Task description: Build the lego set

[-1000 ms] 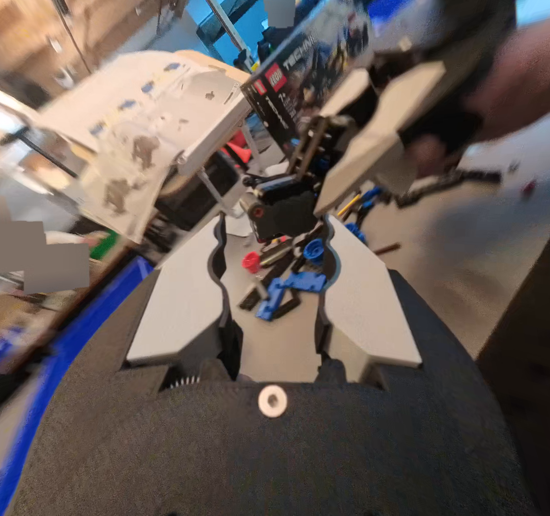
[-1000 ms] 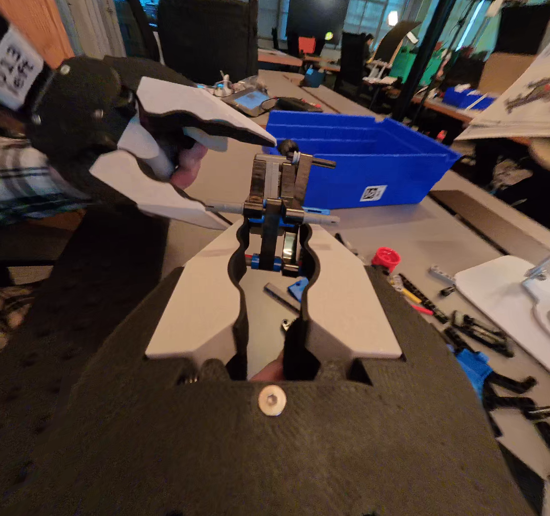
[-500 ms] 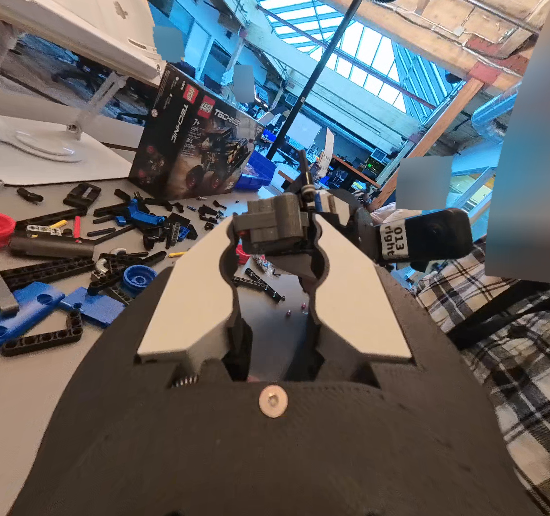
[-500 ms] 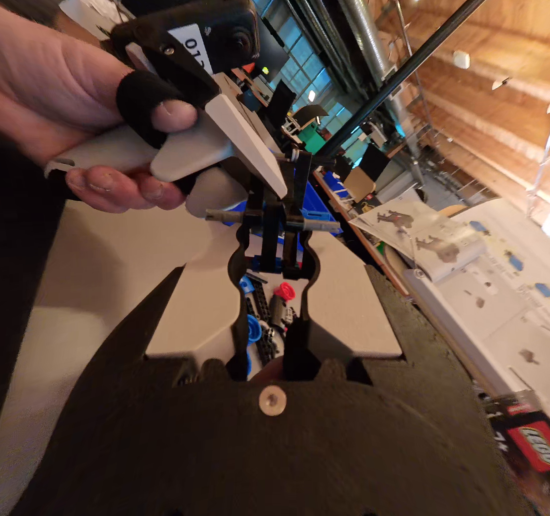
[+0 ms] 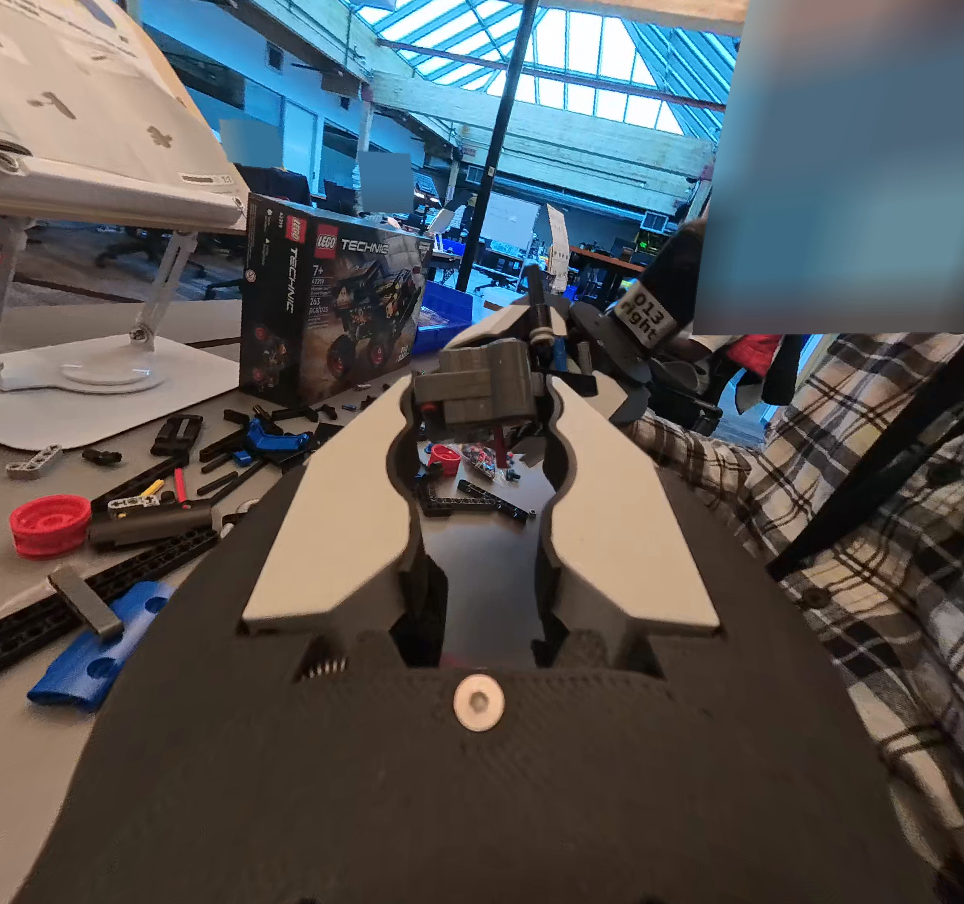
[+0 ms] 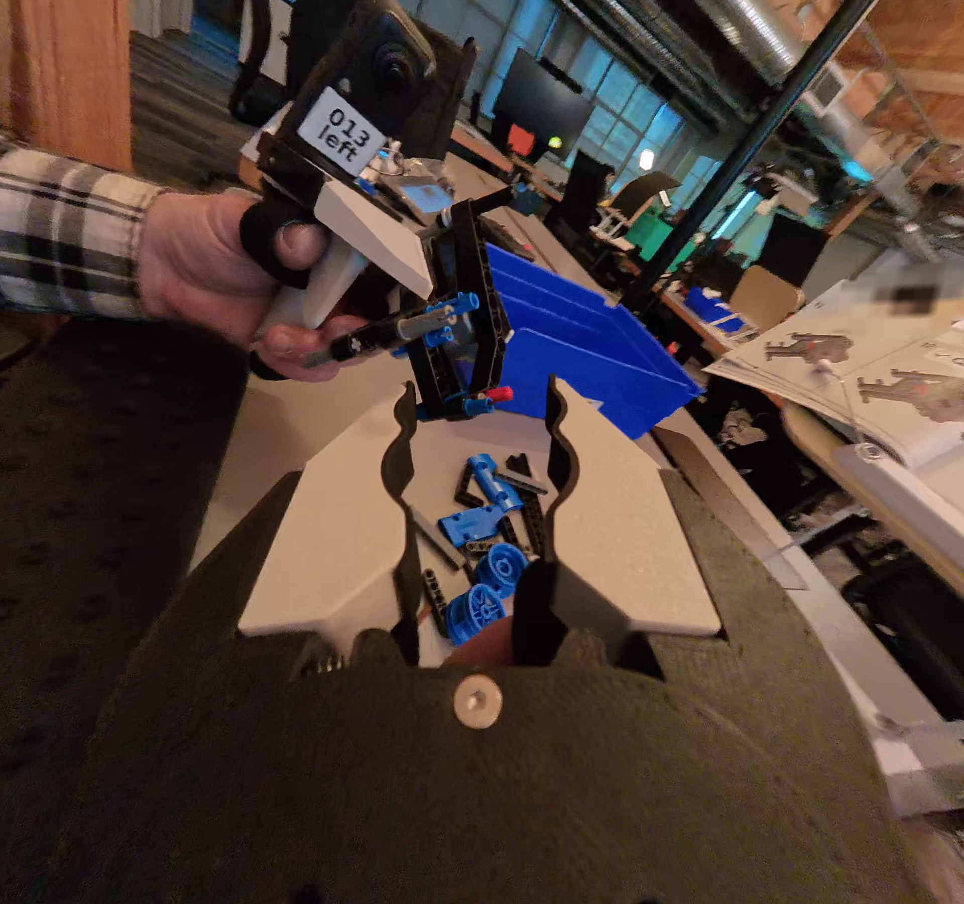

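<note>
A partly built lego assembly hangs in the air: a grey block (image 5: 469, 399) fixed to a black beam frame with blue pins and a grey axle (image 6: 459, 316). My left gripper (image 5: 480, 386) is shut on the grey block. In the right wrist view the left gripper (image 6: 401, 274) clamps the frame's top, held by a hand. My right gripper (image 6: 482, 394) is open, with the frame's lower end between its tips near the left finger and clear of the right one. It also shows behind the assembly in the left wrist view (image 5: 568, 357).
Loose parts lie on the grey table (image 5: 31, 754): a red hub (image 5: 49, 524), black beams (image 5: 151, 550), blue pieces (image 6: 472, 522) and blue hubs (image 6: 501, 568). The set's box (image 5: 334, 316), a booklet on a white stand (image 5: 94, 96) and a blue bin (image 6: 574, 347) stand behind. My left and right fingertips are right by each other. My left gripper's tips are some 20 cm from the red hub (image 5: 49, 524).
My right gripper has opened and let go of the assembly. The left gripper now holds it alone, and the frame has tilted over.
</note>
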The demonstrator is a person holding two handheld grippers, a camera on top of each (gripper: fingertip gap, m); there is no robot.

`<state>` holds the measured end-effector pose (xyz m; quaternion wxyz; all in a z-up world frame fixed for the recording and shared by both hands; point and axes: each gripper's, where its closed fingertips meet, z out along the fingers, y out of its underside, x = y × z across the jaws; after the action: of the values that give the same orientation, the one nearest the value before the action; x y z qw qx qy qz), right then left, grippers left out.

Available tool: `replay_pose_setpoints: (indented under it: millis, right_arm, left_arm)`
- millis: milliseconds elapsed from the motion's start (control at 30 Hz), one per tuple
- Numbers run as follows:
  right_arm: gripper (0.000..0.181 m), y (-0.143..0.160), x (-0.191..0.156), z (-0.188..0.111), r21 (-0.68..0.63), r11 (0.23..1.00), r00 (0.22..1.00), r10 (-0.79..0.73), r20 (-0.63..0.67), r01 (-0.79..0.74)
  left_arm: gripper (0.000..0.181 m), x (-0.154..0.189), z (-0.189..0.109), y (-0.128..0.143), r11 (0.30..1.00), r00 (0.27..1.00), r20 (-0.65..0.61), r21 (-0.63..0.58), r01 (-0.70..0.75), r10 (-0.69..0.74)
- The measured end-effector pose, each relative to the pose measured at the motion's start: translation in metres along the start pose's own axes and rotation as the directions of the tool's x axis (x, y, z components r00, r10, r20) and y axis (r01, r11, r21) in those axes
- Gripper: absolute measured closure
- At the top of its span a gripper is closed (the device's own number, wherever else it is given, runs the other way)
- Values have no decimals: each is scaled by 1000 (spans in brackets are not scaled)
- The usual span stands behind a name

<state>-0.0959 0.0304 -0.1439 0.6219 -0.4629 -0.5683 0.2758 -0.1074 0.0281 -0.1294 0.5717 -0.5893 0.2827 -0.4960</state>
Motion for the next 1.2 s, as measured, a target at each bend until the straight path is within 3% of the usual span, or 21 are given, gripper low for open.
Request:
replay_pose_setpoints:
  millis: [167, 300, 567, 733, 1033, 1200]
  right_arm:
    - [139, -1, 0, -8, 14, 988, 983, 151, 109, -153]
    - [157, -5, 16, -16, 59, 971, 970, 226, 89, -232]
    - [159, -13, 21, -20, 104, 961, 966, 248, 73, -255]
    - [159, -14, 24, -20, 113, 953, 959, 274, 69, -280]
    - [162, -31, -8, -15, 137, 958, 953, 222, 206, -252]
    - [160, -39, -19, -21, 152, 931, 908, 273, 319, -333]
  left_arm:
    - [138, 0, -3, -5, 1000, 1000, -24, -16, -9, 9]
    - [138, 7, -10, -10, 999, 996, -76, -1, -38, 38]
    - [138, 15, -8, -6, 991, 986, -97, -16, -135, 133]
    - [138, 13, -3, 5, 965, 969, -61, -94, -246, 241]
    - [137, 19, 13, 28, 953, 981, -107, -240, -186, 164]
    - [137, 21, 16, 31, 954, 984, -130, -260, -151, 121]
